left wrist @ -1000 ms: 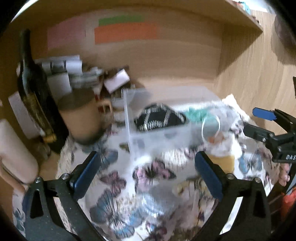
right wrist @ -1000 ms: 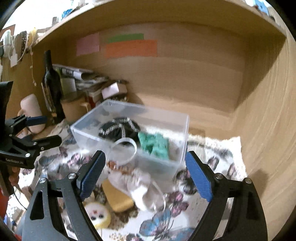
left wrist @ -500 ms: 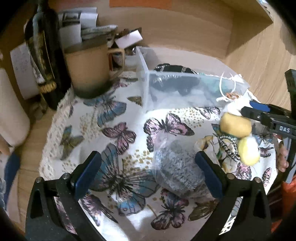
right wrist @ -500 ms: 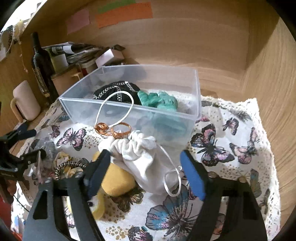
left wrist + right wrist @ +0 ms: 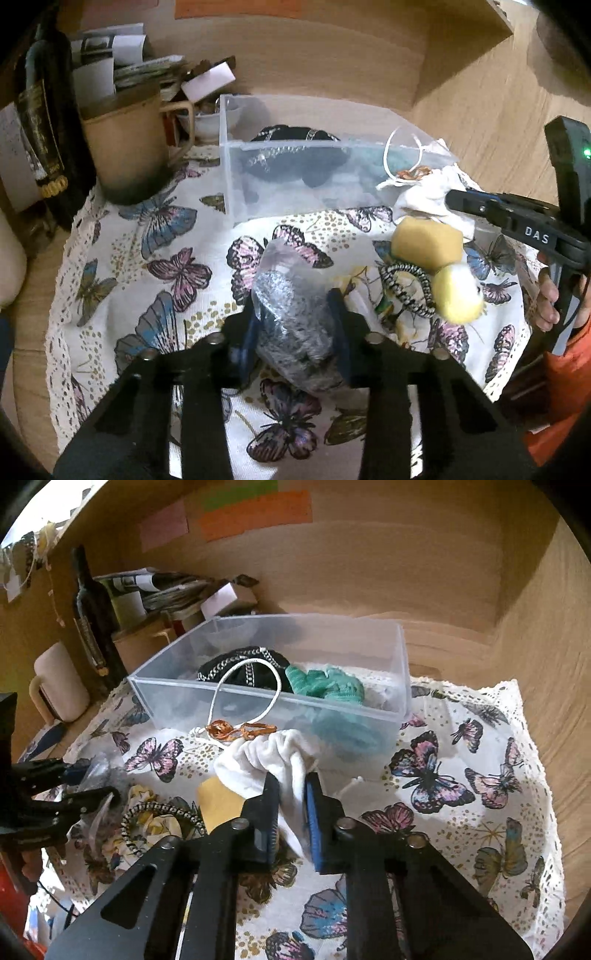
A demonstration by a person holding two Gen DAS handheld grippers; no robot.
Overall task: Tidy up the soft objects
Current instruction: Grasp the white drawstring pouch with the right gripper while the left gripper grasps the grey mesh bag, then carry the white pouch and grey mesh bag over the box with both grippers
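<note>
Left wrist view, left to right. At the far left: dark bottle (image 5: pixel 40 122) standing upright, brown mug (image 5: pixel 127 147) just beside it, both at the edge of the butterfly-print cloth (image 5: pixel 147 258). Upper centre: clear plastic bin (image 5: pixel 295 184) on the cloth, holding a black chain-trimmed item (image 5: pixel 295 147). Lower centre: left gripper (image 5: pixel 295 328) clamped on a clear bag of grey fluffy material (image 5: pixel 295 317), blue pads pressing both sides. Right of centre: yellow sponge (image 5: pixel 426 242) touching a black-and-white hair tie (image 5: pixel 402 288) and a round yellow plush (image 5: pixel 456 295).

Right wrist view, left to right. At the far left: cream mug (image 5: pixel 59 690) on the wood surface. Upper centre: the bin with the black item beside a teal fabric piece (image 5: pixel 325 686). Centre: white drawstring pouch (image 5: pixel 273 760) lying just in front of the bin, cord loop rising against the bin wall, copper-coloured rings (image 5: pixel 240 729) at its mouth. Lower centre: right gripper (image 5: pixel 291 805) pinched tight on the pouch's cloth.
</note>
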